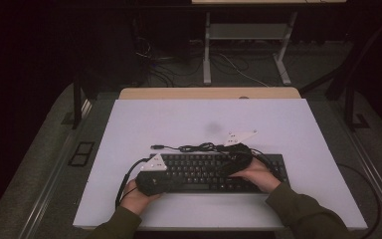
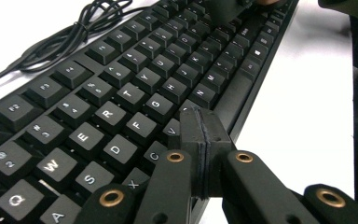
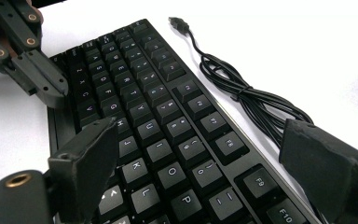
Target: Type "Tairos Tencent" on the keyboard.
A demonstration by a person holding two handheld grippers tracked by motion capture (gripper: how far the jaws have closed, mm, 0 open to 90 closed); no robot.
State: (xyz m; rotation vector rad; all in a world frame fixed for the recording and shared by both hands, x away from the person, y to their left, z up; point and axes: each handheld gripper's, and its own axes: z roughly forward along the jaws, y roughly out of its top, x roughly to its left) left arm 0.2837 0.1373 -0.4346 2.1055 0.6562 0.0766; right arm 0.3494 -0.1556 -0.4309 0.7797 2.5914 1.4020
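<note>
Item: black keyboard point(image 1: 214, 172), laid lengthwise on the near half of a white table point(image 1: 298, 129), between the person's two hands. Its cable point(image 1: 194, 147) is bundled in loose loops just beyond the far edge, the plug point(image 3: 178, 22) lying free on the table.

Left gripper point(image 1: 154, 175): jaws pressed together with nothing between them, tip poised low over the bottom letter row near the space bar point(image 2: 230, 100); whether the tip actually touches a key is hard to tell from the left gripper view. Right gripper point(image 1: 236, 158): jaws spread wide apart and empty, held over the right half of the key field, one jaw above the home-row keys, the other out towards the cable.

Step judged in hand: keys to be pressed with a closed tip. It is best done with the left jaws kept shut so that a single narrow point is offered, brought straight down on the middle of one key so that neighbours are not caught. The right jaws would be better closed before any key is pressed, and kept clear of the cable loops.

Appearance: matte black case, low-profile square keys with white legends, a function row set apart at the far side, a long space bar at the near edge, no visible wear
</note>
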